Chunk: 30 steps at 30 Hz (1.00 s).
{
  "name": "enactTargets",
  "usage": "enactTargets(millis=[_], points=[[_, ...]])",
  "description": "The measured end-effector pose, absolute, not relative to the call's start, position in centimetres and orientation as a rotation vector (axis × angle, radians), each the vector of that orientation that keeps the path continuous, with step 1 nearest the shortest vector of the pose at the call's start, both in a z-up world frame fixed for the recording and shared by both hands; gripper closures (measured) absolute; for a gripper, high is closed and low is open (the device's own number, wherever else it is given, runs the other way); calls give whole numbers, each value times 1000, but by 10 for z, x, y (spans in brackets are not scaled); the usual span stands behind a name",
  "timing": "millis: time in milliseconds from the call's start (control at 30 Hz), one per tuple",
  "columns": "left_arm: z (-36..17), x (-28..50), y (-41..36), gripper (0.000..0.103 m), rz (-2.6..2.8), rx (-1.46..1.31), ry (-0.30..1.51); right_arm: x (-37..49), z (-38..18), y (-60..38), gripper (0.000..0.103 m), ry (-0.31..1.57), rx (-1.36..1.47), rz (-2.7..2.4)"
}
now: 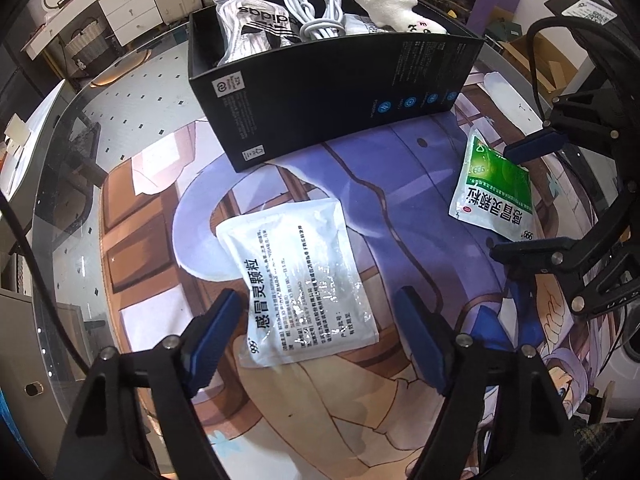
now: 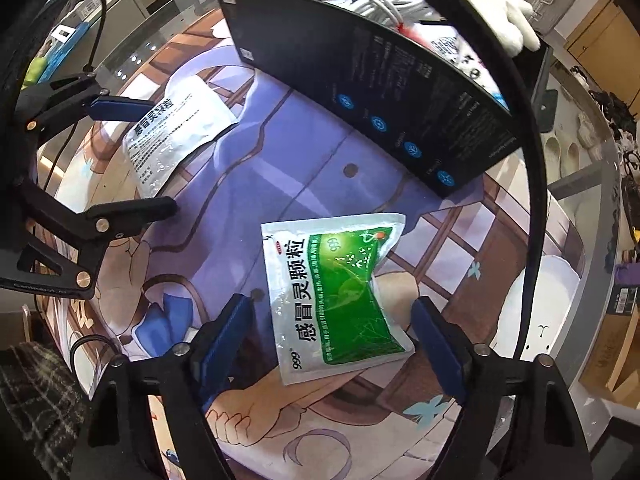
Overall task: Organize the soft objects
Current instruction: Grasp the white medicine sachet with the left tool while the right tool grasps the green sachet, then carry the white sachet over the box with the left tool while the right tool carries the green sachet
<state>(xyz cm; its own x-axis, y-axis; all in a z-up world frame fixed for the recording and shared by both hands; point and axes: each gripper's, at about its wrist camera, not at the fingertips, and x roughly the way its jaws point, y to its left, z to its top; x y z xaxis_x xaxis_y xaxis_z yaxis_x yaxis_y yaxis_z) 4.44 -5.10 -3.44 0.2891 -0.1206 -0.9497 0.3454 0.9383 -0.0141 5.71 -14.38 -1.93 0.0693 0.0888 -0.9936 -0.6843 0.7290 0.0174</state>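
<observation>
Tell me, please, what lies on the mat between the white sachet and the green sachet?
Nothing lies there: between the white sachet and the green sachet only the bare printed mat shows, clearest in the left wrist view.

Bright, even indoor light, glare on the pouches (edges fisheye-warped).

— How many sachets do you count?
— I count two on the mat: one white-backed sachet (image 1: 300,280) and one green sachet (image 2: 336,304).
— And inside the box?
— One box (image 1: 328,96), holding one sock pack (image 1: 256,28), one coiled cable (image 1: 316,4) and one plush toy (image 1: 392,4).
</observation>
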Motion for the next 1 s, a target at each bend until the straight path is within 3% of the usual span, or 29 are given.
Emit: enactTargets(millis=[167,433,600,1000], points=[[-28,42,-58,46,-335,227,1252,53,-15,-137,38,1400,-563,648],[-24,35,-62,57,-349,249,1263,44,-9,-132,53,1406,-565,663],[-22,31,-61,69,-364,249,1281,44,-2,-135,70,1418,-542,670],[-20,24,-55,79,-410,216,1305,29,3,-150,77,1450,-491,692]])
